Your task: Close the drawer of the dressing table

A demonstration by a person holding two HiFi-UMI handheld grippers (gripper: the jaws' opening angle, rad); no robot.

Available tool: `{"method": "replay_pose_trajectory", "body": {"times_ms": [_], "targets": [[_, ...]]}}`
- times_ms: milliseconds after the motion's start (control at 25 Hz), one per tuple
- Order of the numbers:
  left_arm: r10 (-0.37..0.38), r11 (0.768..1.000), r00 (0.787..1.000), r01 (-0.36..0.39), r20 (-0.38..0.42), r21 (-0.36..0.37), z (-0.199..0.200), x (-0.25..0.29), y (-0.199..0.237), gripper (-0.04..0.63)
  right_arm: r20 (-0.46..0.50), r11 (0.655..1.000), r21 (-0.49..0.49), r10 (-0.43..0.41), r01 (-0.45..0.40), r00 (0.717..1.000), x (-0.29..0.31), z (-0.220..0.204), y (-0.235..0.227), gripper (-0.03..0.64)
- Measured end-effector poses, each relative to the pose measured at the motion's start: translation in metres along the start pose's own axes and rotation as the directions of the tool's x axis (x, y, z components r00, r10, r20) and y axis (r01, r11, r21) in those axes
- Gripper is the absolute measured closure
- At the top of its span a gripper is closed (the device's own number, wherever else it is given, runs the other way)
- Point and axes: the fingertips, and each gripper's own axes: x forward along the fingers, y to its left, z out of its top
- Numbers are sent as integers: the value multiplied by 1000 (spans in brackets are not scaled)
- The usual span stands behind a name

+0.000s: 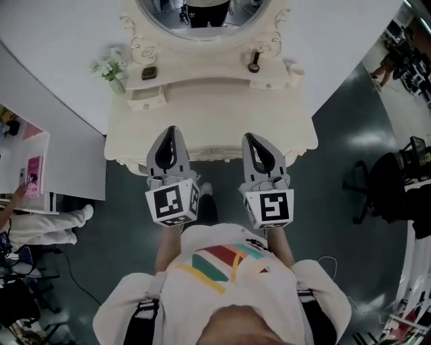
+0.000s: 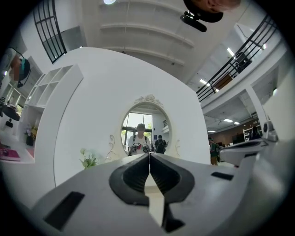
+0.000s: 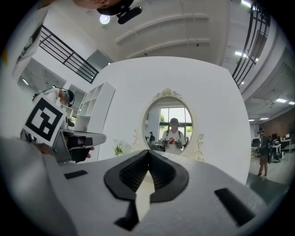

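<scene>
Against the white curved wall (image 1: 60, 34), on the dark floor (image 1: 337, 128), the cream dressing table (image 1: 215, 124) stands with its scalloped front edge toward the person (image 1: 222, 283). The person wears a white shirt with coloured stripes and stands just beside that front edge, facing the table.

At the rear of the table top an oval mirror (image 1: 202, 17) rises in a carved frame. Both gripper views show it straight ahead, reflecting the person with a gripper in each hand.

Both grippers are held side by side over the front of the table top and point toward the mirror. The left gripper (image 1: 171, 129) has its jaws together, the black pads meeting along one line, with nothing between them. The right gripper (image 1: 248, 137) has its jaws together likewise and carries nothing.

The drawer (image 1: 146, 101) is the small one in the left part of the raised rear tier. It stands pulled out, its front projecting over the table top. It lies ahead of the left gripper and to its left, apart from both grippers.

White flowers (image 1: 109, 67) in a small vase stand at the left end of the tier. A small dark square item (image 1: 149, 73) lies on the tier behind the drawer, and a small round dark item (image 1: 254, 65) lies on the right side; neither can be identified
</scene>
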Motion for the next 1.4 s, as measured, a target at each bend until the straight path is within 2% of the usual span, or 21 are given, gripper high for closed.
{"method": "replay_pose_trajectory", "body": {"times_ms": [160, 320, 560, 760, 1200, 1400], "targets": [[-24, 1000, 1000, 24, 13, 7, 8, 62, 29, 588, 6, 999, -27, -18, 18, 1000, 70, 11, -11, 617], [-39, 999, 999, 38, 29, 13, 10, 118, 60, 588, 6, 1000, -3, -29, 29, 1000, 133, 19, -17, 617], [-41, 999, 999, 41, 28, 1, 6, 179, 94, 588, -8, 999, -12, -40, 40, 999, 201, 23, -25, 617], [-21, 1000, 1000, 21, -8, -8, -1, 196, 103, 588, -15, 1000, -5, -18, 18, 1000, 226, 21, -27, 617], [16, 1000, 1000, -16, -2, 12, 0, 216, 104, 588, 5, 998, 16, 61, -61, 998, 256, 20, -26, 617], [-25, 1000, 998, 25, -53, 8, -17, 224, 102, 587, -5, 996, 31, 84, -84, 996, 261, 15, -28, 617]]}}
